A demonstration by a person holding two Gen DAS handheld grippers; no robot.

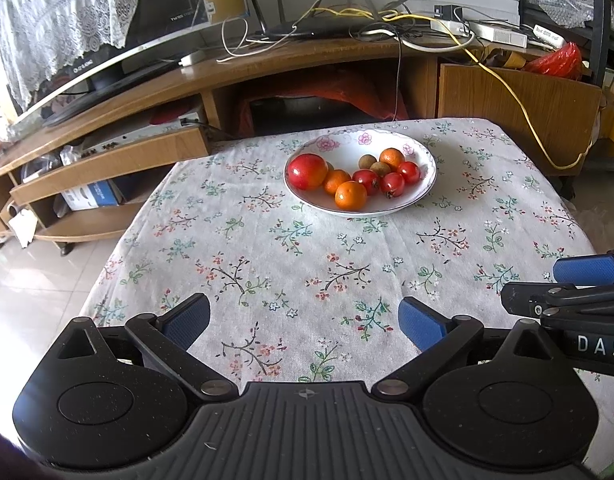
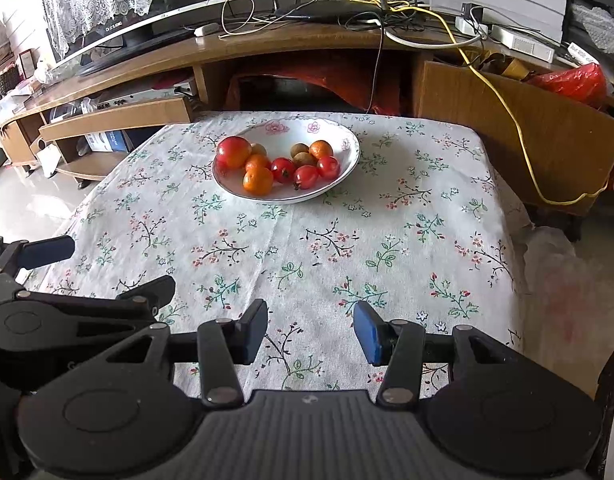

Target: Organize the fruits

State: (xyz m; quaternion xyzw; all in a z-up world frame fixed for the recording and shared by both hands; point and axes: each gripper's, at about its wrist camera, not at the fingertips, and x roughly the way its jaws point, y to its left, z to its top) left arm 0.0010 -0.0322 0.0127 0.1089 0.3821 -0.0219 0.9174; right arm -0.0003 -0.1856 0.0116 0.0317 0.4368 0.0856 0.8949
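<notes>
A shallow, glossy white bowl (image 1: 423, 184) with pink painted flowers sits toward the far end of the table, on a matte, faintly creased floral tablecloth (image 1: 267, 248); in it lie a smooth red apple (image 1: 307, 171), round dimpled oranges (image 1: 350, 195), shiny small red fruits (image 1: 392, 184) and dull brown ones (image 1: 367, 161), all touching. The left gripper (image 1: 305, 322) and right gripper (image 2: 310, 332) hover over the near cloth, blue-padded fingers spread apart, empty, well short of the bowl; behind stands a curved wooden TV stand (image 1: 291, 60) strewn with cables (image 1: 387, 20).

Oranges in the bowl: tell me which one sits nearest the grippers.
The front orange at the bowl's near rim; the other two sit farther back, one beside the apple.
</notes>
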